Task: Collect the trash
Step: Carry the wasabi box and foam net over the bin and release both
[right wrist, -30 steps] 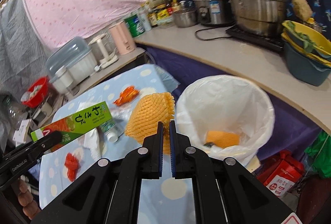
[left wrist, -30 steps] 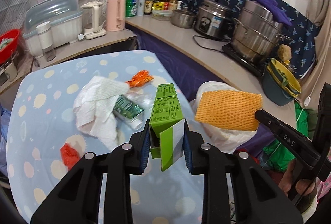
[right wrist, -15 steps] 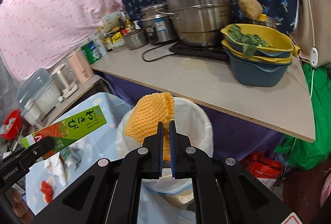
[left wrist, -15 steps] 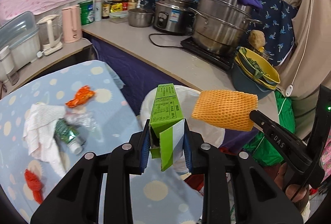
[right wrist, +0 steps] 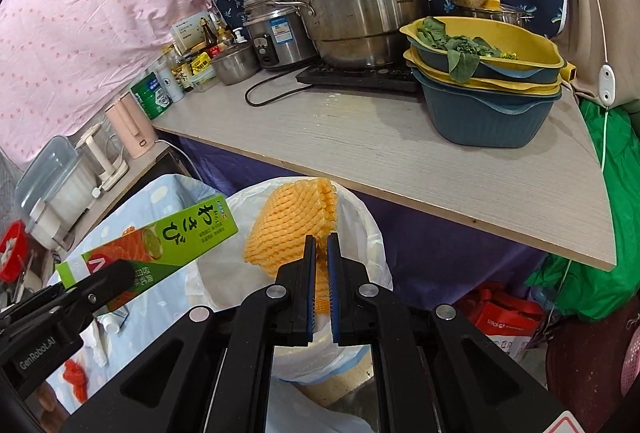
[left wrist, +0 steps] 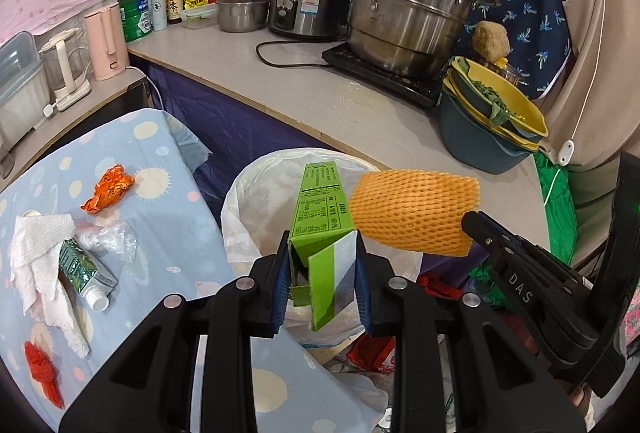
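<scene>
Above the white-lined trash bin (left wrist: 256, 201) off the table's (left wrist: 180, 233) corner, the left gripper (left wrist: 322, 285) grips a green wasabi box (left wrist: 322, 209); the right gripper (right wrist: 319, 273) pinches an orange foam fruit net (right wrist: 292, 221).

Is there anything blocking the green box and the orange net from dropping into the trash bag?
Nothing visible does. The left claw holds the green box and the right claw holds the orange net right over the open white trash bag; its mouth is open beneath them.
</scene>
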Available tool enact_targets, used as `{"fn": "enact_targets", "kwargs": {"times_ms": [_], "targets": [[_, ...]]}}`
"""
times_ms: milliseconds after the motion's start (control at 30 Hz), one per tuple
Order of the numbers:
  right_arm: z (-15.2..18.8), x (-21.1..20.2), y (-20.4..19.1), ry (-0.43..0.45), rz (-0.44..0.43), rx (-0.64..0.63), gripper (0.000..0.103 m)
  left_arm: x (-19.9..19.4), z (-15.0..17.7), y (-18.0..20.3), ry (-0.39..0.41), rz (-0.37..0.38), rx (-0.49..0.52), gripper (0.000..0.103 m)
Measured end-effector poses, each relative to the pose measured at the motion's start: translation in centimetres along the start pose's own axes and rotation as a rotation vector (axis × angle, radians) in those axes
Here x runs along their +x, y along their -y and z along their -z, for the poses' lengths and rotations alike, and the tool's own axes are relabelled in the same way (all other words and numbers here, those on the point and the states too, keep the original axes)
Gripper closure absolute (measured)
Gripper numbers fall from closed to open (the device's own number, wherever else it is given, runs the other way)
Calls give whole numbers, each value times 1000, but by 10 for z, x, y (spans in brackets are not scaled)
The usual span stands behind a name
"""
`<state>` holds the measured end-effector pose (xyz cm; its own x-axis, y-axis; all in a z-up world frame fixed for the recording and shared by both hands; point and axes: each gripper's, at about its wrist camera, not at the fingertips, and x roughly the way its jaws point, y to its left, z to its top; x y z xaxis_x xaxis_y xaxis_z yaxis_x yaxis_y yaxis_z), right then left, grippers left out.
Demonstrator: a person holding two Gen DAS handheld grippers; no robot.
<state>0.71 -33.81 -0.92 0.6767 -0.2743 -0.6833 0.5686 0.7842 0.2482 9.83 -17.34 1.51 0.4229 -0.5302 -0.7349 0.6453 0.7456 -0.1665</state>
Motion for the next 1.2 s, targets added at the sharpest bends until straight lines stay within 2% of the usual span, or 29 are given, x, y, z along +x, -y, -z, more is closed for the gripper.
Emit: {"fn": "enact_targets", "kwargs": {"times_ms": [500,633,667,700,733,767,1200], "targets": [[-3,15,2,-20,-3,19,96,25,-2,7,-41,-20,4,76],[-3,14,2,-10,-12,34,89,24,-1,7,-18,-35,-4,73],[-4,14,2,-5,-12,38,86,23,-2,7,-13,-39,-5,66],[-4,13,2,2,-10,43,77,22,-2,6,-5,-49,-7,55],[-4,11,1,10,-10,47,70,20,-2,6,3,-54,-9,51],[-5,9,1,16,-12,50,68,18,-2,5,12,-55,-12,47],[-5,-6,-13,36,-27,32,62,5,-2,-6,31,-63,-41,46]]}}
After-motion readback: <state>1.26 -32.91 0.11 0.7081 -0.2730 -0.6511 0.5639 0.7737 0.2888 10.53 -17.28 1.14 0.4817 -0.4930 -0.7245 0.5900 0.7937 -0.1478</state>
